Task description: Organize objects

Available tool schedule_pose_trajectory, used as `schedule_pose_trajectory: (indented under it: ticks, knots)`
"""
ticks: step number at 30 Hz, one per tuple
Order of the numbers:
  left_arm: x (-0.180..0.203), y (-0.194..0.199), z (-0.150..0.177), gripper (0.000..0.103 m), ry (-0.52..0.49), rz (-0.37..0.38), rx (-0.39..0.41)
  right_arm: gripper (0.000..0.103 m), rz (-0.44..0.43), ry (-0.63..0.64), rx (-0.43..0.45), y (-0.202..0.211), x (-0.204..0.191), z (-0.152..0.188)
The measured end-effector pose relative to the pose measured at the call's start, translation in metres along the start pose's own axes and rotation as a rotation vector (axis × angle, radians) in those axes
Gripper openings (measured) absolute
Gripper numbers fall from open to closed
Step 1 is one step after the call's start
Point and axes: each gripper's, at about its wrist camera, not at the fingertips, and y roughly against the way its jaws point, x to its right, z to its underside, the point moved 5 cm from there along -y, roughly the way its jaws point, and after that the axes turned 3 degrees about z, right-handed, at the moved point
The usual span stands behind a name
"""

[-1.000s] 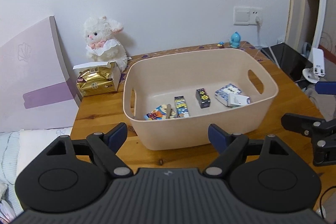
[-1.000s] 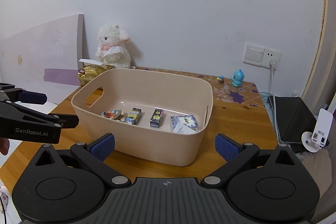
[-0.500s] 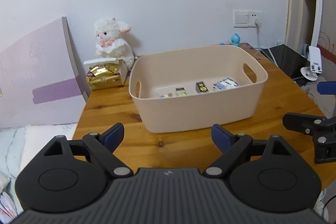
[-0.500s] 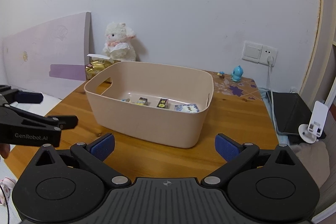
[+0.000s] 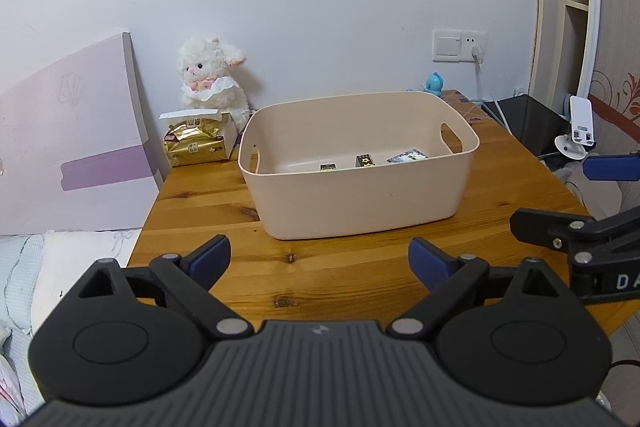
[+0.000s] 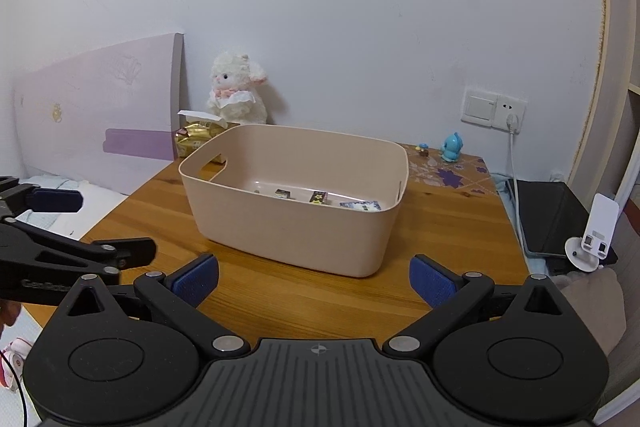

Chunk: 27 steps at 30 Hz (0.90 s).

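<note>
A beige plastic basket point(image 5: 360, 203) point(image 6: 288, 231) stands on the wooden table point(image 5: 224, 219). Several small boxes lie on its floor, among them a black box with a star point(image 5: 365, 160) point(image 6: 319, 197) and a blue-white box point(image 5: 408, 155) point(image 6: 360, 205); its near wall hides most of them. My left gripper point(image 5: 319, 261) is open and empty, over the table's front edge, short of the basket. My right gripper point(image 6: 314, 281) is open and empty, likewise in front of the basket. Each gripper shows at the side of the other's view.
A white plush lamb point(image 5: 212, 83) and a gold tissue pack point(image 5: 196, 143) sit at the back left. A blue figurine point(image 6: 452, 147) stands by the wall socket point(image 6: 494, 107). A black tablet point(image 6: 556, 219) and a white phone stand point(image 6: 596, 235) lie right. A bed point(image 5: 60, 267) is left.
Both grippers have pulled back and dropped lower, away from the basket. The basket looks smaller and its contents are now mostly hidden behind its near wall. Both stay open.
</note>
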Motion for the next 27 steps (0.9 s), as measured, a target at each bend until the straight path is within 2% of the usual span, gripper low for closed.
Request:
schedule_pose_trajectory:
  ticks: [11, 27]
  knots:
    - [-0.007, 0.006, 0.008, 0.096, 0.047, 0.005, -0.033, 0.103, 0.03, -0.047, -0.02, 0.003, 0.015, 0.012]
    - [-0.009, -0.005, 0.009, 0.096, 0.056, 0.005, -0.046, 0.103, 0.052, -0.068, -0.057, -0.011, 0.02, 0.016]
